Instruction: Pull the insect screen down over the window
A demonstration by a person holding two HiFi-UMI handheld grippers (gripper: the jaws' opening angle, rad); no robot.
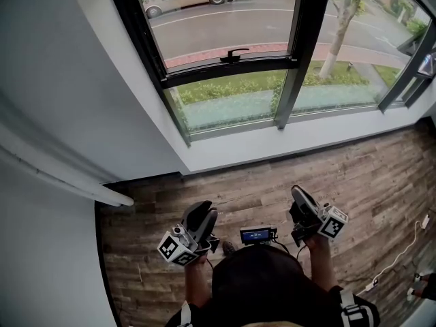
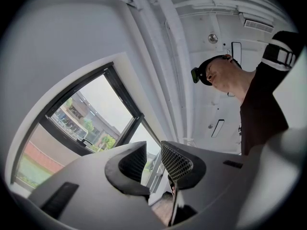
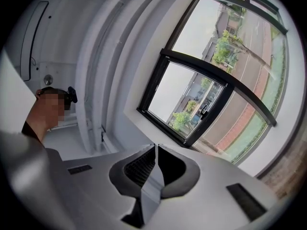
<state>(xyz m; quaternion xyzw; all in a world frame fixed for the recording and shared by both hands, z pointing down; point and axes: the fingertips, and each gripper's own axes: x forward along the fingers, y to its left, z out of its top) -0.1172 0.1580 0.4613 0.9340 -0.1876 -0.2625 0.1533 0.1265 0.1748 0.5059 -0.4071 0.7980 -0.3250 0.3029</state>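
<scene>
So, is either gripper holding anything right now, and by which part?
Nothing is held. The left gripper is open with nothing between its jaws; the right gripper is shut and empty. Neither touches the window.

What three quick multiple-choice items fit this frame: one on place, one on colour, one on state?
1. Where is the window handle?
A) on the frame's horizontal bar
B) lying on the floor
C) between a gripper's jaws

2. What colour is the window frame?
A) white
B) black
C) red

3. How do the jaws of the right hand-held gripper stand?
A) wide apart
B) shut on the handle
C) together, with nothing between them

Key:
1 A: the head view shows the handle sitting on that bar.
2 B: the frame's bars are black in every view.
3 C: the right gripper view shows the pads meeting with nothing between them.
</scene>
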